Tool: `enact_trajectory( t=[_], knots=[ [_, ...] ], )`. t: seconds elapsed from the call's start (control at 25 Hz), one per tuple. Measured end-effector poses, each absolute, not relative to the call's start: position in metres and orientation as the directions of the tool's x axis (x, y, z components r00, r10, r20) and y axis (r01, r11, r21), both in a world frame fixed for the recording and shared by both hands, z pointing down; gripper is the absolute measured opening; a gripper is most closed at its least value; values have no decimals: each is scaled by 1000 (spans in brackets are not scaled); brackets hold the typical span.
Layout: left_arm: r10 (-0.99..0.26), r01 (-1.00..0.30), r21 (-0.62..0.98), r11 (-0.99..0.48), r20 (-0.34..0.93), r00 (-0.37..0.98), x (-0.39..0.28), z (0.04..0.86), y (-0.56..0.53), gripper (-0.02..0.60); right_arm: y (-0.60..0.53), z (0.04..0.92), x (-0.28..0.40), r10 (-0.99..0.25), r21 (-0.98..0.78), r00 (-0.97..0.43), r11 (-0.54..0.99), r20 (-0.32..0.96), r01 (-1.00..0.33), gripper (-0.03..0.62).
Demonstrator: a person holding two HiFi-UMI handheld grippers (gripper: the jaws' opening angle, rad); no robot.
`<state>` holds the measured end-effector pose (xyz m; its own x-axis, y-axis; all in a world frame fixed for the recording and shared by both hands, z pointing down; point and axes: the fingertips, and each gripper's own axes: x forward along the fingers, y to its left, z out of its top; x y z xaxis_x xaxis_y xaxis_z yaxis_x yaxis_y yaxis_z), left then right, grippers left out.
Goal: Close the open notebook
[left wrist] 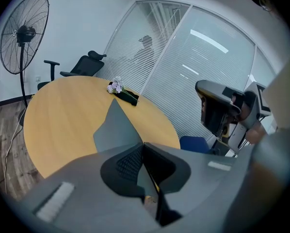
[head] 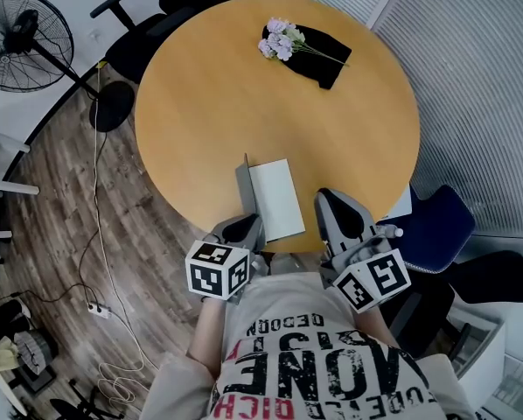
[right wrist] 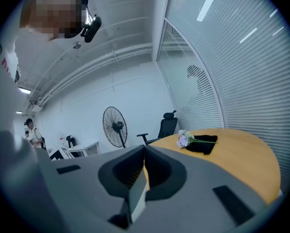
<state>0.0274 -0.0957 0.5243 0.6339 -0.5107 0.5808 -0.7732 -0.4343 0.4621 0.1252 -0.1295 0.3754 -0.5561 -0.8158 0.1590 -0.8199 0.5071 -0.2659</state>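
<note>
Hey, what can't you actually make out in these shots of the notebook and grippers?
- Head view: the left gripper hides its own tips at the edge of the notebook.
- Left gripper view: the white page, blocked by the raised cover and gripper body.
- Head view: any writing on the page, too small.
- Right gripper view: the notebook, outside the frame.

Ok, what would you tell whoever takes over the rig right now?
Left gripper: shut on the grey cover, which stands lifted, roughly upright.
Right gripper: shut, empty, just right of the notebook.
Notebook: at the near edge of the table, white page showing. Flowers on a black cloth lie at the far side.
Done: cover gripped and raised.
Left: swing the cover over the page, lay it flat, let go.
</note>
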Motion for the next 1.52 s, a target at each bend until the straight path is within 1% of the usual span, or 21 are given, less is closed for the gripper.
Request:
enact_trajectory(
  t=[0.48,0.88,1.52],
  knots=[
    [-501,-770,467,-434,585,638,50,532,-99,20,-131,374,139,-816,-270,-555,505,159,-820,12],
    [-498,-784,456,-421,607,620,77,547,-103,20,-131,376,165,-815,-272,-557,507,159,-818,12],
    [-441,-814,408,-414,692,571,124,606,-112,20,-129,391,193,-811,-285,-553,493,192,-822,12]
  ],
)
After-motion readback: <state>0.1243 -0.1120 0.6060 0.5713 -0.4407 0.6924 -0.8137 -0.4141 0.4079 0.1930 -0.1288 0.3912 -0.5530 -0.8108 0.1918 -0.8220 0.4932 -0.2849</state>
